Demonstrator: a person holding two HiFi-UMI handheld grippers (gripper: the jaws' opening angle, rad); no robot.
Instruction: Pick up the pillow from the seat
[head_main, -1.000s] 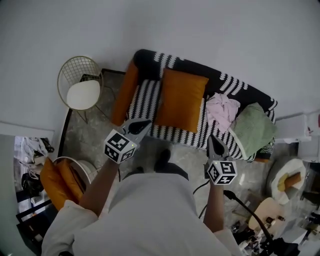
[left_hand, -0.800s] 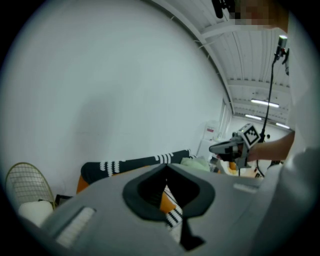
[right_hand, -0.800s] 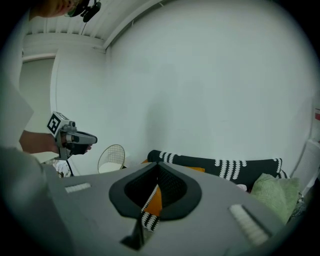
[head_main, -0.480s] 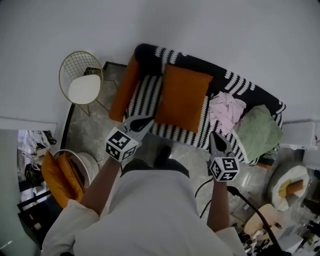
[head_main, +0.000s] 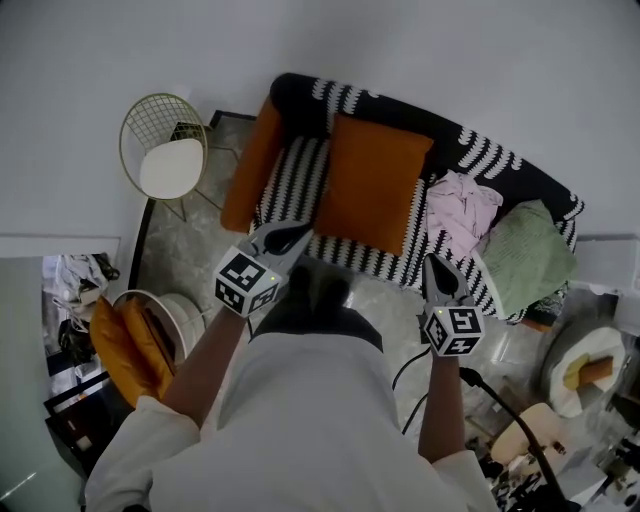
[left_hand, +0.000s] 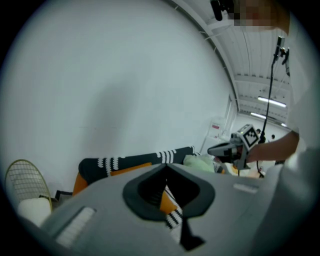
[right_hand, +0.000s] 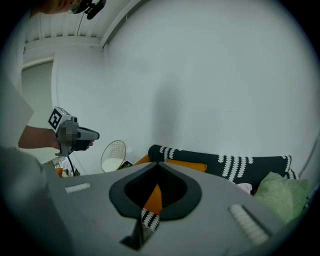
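A large orange pillow (head_main: 370, 185) lies flat on the seat of a black-and-white striped sofa (head_main: 300, 190). Its orange edge (right_hand: 186, 165) also shows in the right gripper view, in front of the sofa back (right_hand: 235, 165). My left gripper (head_main: 296, 233) hovers in front of the sofa's near edge, left of the pillow, jaws shut and empty. Level with it, my right gripper (head_main: 434, 263) hangs by the sofa's front right part, also shut on nothing. Both stay clear of the pillow. Each gripper view shows the other gripper: the right gripper (left_hand: 231, 148) and the left gripper (right_hand: 77, 135).
A second orange cushion (head_main: 250, 165) leans on the sofa's left arm. Pink clothing (head_main: 462, 212) and a green blanket (head_main: 525, 255) lie on the right of the seat. A wire chair (head_main: 165, 150) stands at the left, a basket with orange cushions (head_main: 125, 345) lower left, and clutter at the lower right.
The view has shifted slightly toward the sofa, and both grippers have edged a little forward and right with it. Both stay shut and empty.
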